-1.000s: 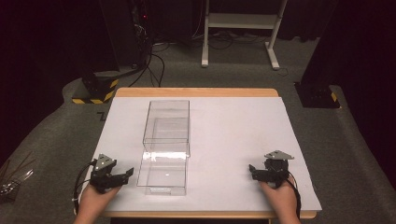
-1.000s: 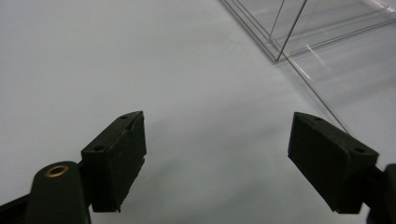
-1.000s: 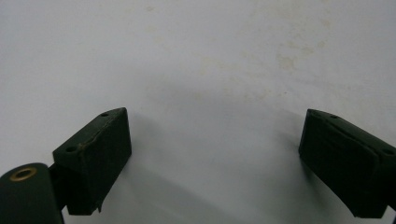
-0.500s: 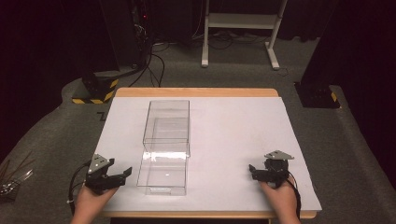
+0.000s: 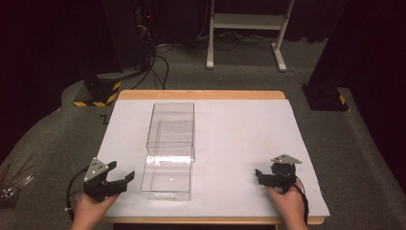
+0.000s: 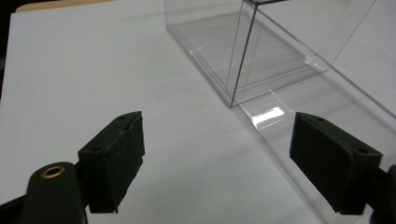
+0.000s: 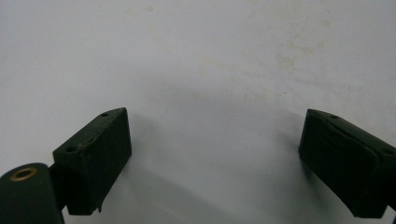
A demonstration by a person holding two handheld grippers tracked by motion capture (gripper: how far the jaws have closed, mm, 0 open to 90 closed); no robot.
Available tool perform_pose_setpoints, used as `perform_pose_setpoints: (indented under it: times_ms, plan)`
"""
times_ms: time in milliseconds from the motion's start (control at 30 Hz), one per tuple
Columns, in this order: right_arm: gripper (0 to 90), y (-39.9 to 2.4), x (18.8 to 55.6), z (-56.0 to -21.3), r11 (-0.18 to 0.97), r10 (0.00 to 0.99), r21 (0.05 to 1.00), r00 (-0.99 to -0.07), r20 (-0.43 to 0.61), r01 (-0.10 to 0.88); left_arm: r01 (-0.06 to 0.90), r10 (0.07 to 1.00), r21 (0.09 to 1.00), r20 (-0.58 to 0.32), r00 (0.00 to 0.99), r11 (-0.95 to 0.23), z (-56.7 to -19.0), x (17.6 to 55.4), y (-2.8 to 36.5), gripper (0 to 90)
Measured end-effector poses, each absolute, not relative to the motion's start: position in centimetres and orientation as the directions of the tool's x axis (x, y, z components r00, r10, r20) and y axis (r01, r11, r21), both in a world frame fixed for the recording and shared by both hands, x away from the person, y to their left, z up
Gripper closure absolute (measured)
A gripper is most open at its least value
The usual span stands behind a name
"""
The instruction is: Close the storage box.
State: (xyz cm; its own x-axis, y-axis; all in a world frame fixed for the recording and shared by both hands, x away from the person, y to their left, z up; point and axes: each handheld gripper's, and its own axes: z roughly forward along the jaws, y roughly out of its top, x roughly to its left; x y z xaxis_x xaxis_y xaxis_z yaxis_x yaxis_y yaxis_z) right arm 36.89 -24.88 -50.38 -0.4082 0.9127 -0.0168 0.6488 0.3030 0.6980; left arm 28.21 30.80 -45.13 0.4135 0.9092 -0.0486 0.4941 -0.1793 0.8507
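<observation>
A long clear plastic box lies in the middle of the white table sheet (image 5: 239, 134). Its far section (image 5: 171, 124) is tall, and its near section (image 5: 167, 177) is lower. My left gripper (image 5: 120, 171) stands open at the near left, a short way left of the low section and apart from it. In the left gripper view the open jaws (image 6: 219, 154) frame bare sheet, with the tall section (image 6: 261, 51) and the low section (image 6: 327, 102) ahead on the right. My right gripper (image 5: 259, 177) rests open at the near right over bare sheet (image 7: 215, 70), nothing between its fingers.
A wooden table edge (image 5: 201, 94) shows at the far side. On the floor behind are a white stand (image 5: 244, 21), cables (image 5: 158, 62), a yellow-and-black striped base (image 5: 98, 91) and a dark base (image 5: 325, 98). Shiny clutter (image 5: 12, 184) lies on the floor at left.
My left gripper has drawn back a little to the left, away from the low clear section. The right gripper and the box have not moved.
</observation>
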Motion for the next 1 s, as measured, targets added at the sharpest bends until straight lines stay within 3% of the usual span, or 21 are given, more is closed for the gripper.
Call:
perform_pose_setpoints:
  times_ms: [1000]
  plan:
    - [9.1,-24.9,36.9,-50.4,0.303,0.912,0.697,-0.409,-0.016,0.649,0.396,0.865,0.906,-0.076,0.496,-0.147,-42.3,24.7,28.5,15.1]
